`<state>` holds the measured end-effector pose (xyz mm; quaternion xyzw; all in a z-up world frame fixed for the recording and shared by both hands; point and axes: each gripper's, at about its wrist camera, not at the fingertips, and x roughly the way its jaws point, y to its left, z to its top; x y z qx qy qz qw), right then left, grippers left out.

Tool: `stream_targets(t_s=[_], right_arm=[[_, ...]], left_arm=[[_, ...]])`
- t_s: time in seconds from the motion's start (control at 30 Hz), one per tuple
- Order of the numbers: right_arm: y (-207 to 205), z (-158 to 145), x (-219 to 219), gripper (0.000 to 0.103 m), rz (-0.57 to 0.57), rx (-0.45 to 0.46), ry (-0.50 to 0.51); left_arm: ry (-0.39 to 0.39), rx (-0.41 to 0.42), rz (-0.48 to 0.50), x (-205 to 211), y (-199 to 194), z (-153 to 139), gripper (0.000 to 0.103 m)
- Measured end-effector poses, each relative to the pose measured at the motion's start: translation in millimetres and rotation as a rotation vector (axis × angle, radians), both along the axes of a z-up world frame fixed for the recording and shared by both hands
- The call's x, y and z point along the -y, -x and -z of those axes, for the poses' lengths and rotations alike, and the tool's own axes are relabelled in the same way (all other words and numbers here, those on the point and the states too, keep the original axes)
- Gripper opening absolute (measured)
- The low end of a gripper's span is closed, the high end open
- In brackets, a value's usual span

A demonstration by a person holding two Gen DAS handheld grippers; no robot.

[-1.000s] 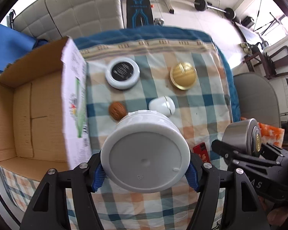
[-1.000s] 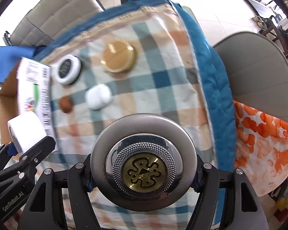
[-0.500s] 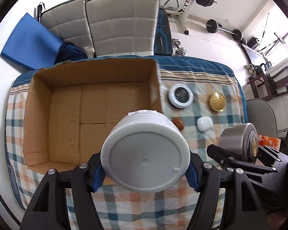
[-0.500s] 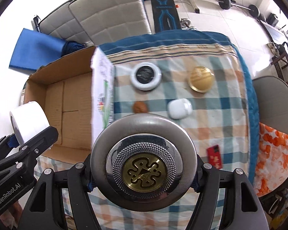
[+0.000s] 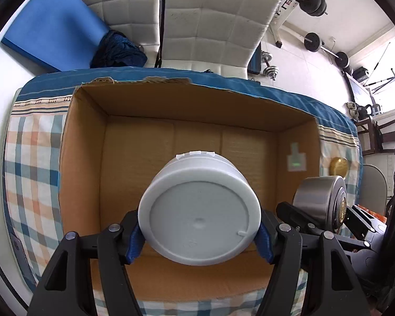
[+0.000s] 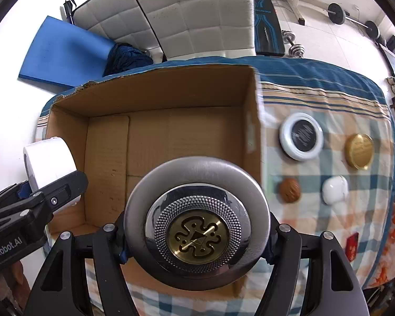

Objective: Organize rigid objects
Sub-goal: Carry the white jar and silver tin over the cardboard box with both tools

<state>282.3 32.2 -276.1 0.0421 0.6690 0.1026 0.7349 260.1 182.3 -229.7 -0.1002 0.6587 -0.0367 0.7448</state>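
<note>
My left gripper (image 5: 199, 239) is shut on a white plastic jar (image 5: 200, 210) and holds it above the open cardboard box (image 5: 87, 173). My right gripper (image 6: 196, 237) is shut on a round silver tin (image 6: 196, 218) with a gold emblem, held over the box's near right corner (image 6: 252, 131). The tin also shows in the left wrist view (image 5: 321, 200), and the jar in the right wrist view (image 6: 48, 163). On the checked cloth right of the box lie a white-rimmed black disc (image 6: 301, 139), a gold lid (image 6: 359, 151), a walnut (image 6: 289, 190) and a white case (image 6: 334, 189).
A small red card (image 6: 352, 246) lies on the cloth (image 6: 355, 210) near its front right. White padded panels (image 5: 210, 21), a blue mat (image 5: 50, 31) and gym weights (image 5: 313, 42) stand behind the table. An orange patterned cloth (image 6: 392, 250) hangs at the right.
Both grippers have moved left with their objects, from above the loose items on the cloth to above the cardboard box. The box now fills both views.
</note>
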Motion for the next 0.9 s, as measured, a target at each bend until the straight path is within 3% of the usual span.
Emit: stream_targets(t_s=[0.23,0.5,0.9], right_arm=[[-30.8,40.0,-34.6,0.073,-0.032,-0.026,0.042],[-54.9,81.9,-34.7,0.073,-0.022,-0.075,0.054],[-70.0,108.8,-32.1,0.074,-0.031,-0.112,0.066]], left_arm=[[0.096,-0.114,-0.032,-34.1,-38.9,51.7,0.065],[0.206,-0.224,-0.039,-32.3,-62.5,101.1,0.065],[0.147,-0.257,-0.01,-17.1,-75.0,121.0,0.067]])
